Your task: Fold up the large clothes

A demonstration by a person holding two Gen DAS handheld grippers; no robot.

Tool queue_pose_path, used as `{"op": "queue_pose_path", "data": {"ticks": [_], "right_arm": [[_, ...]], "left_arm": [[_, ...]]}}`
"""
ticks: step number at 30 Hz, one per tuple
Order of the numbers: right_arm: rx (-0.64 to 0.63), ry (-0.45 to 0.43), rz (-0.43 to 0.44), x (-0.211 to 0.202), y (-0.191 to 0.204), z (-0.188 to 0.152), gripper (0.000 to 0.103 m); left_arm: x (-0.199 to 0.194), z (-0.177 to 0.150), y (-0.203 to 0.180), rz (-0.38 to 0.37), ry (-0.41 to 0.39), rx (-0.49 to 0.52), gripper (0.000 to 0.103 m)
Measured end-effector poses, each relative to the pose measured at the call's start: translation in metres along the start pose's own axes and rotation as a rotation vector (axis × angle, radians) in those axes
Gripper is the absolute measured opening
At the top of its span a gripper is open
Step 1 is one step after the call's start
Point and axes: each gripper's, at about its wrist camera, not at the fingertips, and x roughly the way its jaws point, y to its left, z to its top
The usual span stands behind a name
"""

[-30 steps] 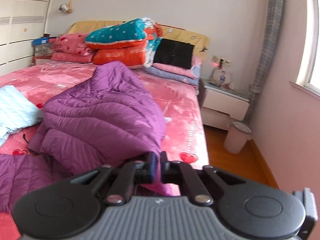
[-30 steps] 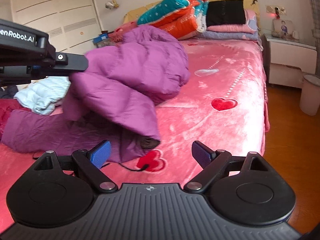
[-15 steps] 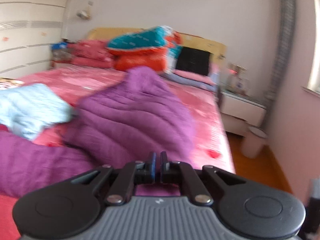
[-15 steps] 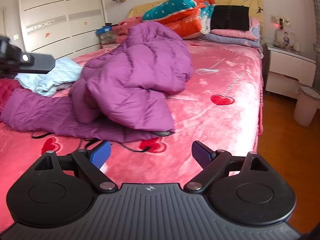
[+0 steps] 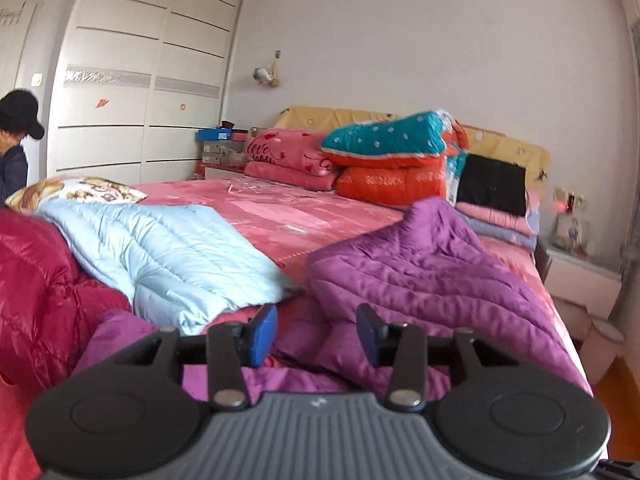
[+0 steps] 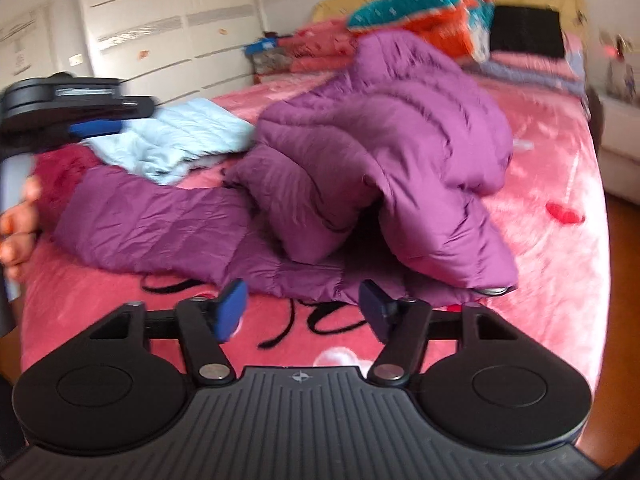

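Note:
A purple down coat [image 5: 432,264] lies crumpled on the pink bed [image 5: 280,208], one sleeve stretched to the left. My left gripper [image 5: 316,334] hovers over the coat's near edge. Its jaws are opening and nothing is between the pads. From the right wrist the coat [image 6: 380,168] fills the middle of the view. My right gripper [image 6: 302,314] sits just short of the coat's hem. Its jaws are closing with only bedcover and a black drawstring [image 6: 316,320] between them. The left gripper [image 6: 96,126] shows at the far left, held in a hand [image 6: 16,224].
A light blue jacket [image 5: 160,252] and a red jacket [image 5: 36,292] lie left of the coat. Folded quilts [image 5: 400,160] and pillows are stacked at the headboard. A white wardrobe [image 5: 140,80] stands behind, a nightstand [image 5: 580,280] and bin [image 5: 604,344] to the right. A person in a dark cap [image 5: 16,136] is at the left edge.
My left gripper was shut and has swung left; its jaws now stand apart. The lifted coat has slumped onto the bed. My right gripper moved closer to the coat and its jaws narrowed.

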Motion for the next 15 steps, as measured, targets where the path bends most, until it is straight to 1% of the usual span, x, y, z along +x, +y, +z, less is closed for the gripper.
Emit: {"op": "queue_pose_path", "data": {"ticks": [3,4,5,6,8,12,15], "right_arm": [[0.050,-0.007,-0.017,0.024,-0.005,0.006,0.077],[0.063,-0.010,-0.021,0.028,-0.006,0.006,0.083],[0.076,-0.010,-0.026,0.034,-0.006,0.007,0.096],[0.088,-0.013,-0.027,0.040,-0.006,0.009,0.101],[0.094,-0.028,-0.032,0.046,0.001,0.010,0.102],[0.168,-0.040,-0.036,0.062,-0.002,0.022,0.102],[0.201,-0.036,-0.045,0.077,0.001,0.032,0.102]], "left_arm": [[0.005,-0.001,0.014,0.016,-0.023,0.007,0.046],[0.003,-0.002,0.019,0.013,-0.029,0.003,0.047],[0.004,-0.002,0.025,0.010,-0.037,-0.005,0.049],[0.005,-0.003,0.029,0.008,-0.043,-0.014,0.050],[0.008,-0.006,0.037,0.003,-0.040,-0.019,0.050],[0.014,-0.011,0.047,-0.006,-0.024,-0.031,0.051],[0.013,-0.014,0.048,-0.026,-0.029,-0.032,0.055]]}}
